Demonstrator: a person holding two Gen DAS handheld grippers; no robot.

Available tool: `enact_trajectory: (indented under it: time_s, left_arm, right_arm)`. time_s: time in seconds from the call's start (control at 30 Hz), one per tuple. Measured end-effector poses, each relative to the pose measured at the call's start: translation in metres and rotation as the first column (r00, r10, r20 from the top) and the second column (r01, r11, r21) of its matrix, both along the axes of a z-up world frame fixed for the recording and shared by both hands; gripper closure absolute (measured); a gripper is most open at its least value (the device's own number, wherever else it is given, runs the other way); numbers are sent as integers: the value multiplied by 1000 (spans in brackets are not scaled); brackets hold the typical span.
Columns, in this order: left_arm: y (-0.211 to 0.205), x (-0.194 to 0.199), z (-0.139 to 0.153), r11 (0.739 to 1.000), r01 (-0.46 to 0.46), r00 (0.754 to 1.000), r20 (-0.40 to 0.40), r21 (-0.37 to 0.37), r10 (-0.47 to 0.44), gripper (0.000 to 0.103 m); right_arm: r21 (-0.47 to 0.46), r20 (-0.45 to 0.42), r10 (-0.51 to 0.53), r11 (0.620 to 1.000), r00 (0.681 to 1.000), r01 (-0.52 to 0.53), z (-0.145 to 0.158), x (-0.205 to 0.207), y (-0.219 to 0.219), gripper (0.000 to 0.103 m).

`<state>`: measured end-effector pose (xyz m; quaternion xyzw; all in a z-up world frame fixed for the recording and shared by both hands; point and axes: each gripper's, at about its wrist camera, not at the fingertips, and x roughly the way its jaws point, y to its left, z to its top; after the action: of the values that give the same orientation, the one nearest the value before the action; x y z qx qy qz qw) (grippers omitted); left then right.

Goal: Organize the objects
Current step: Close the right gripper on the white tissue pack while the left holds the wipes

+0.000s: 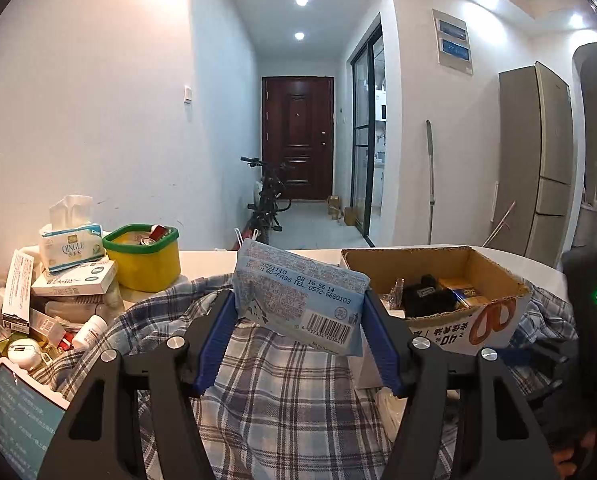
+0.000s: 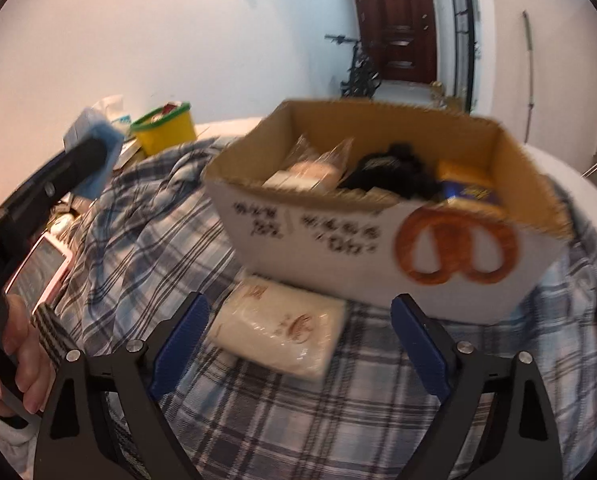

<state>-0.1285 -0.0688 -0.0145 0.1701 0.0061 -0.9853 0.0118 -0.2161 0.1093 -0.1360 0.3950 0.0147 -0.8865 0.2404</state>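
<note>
**Blue pack lifted, cream pack waiting**

The left tool grips a light-blue tissue pack, held above the plaid cloth. The right tool stands wide over a cream packet lying just before the cardboard box.

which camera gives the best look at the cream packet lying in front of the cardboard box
The right wrist view: the cream packet lies in full on the plaid cloth, just ahead of the open right gripper. In the left wrist view only a pale sliver shows behind a finger.
</note>
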Motion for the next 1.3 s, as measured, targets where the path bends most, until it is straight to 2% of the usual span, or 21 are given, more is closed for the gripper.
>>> enact_trajectory:
  time_s: [0.1,0.43,0.67,0.9,0.93,1.03,1.1,1.17,1.23,1.3]
  left_arm:
    - [-1,-1,-3,1000,0,1000,4,5,0,38]
    - [-1,-2,-5,1000,1,1000,14,3,-1,38]
    - [1,-2,-6,1000,7,1000,17,-4,-7,38]
    - [1,-2,-6,1000,5,1000,12,-1,-5,38]
    - [2,-2,-6,1000,6,1000,11,-2,-6,38]
    - [1,-2,-5,1000,6,1000,9,-4,-6,38]
    - [2,-2,-5,1000,5,1000,10,-4,-5,38]
    - [2,-2,-5,1000,5,1000,9,-3,-5,38]
    - [1,-2,-5,1000,5,1000,6,-3,-5,38]
    - [1,-2,-5,1000,5,1000,7,-3,-5,38]
  right_arm:
    - [-13,26,31,999,999,-31,-7,0,-7,13]
    - [25,59,46,999,997,-48,-21,-3,-17,13]
    - [39,87,49,998,995,-52,-26,-6,-17,24]
    - [56,60,51,997,997,-54,-23,-4,-15,46]
    - [59,53,51,997,997,-54,-22,-3,-13,64]
    - [58,42,58,996,997,-60,-18,-2,-13,67]
    - [61,47,62,996,997,-65,-19,-2,-13,66]
    - [52,47,61,997,997,-63,-19,-1,-14,56]
    - [17,33,73,997,997,-74,-15,3,-13,29]
    - [-4,12,87,996,996,-87,-11,6,-16,16]
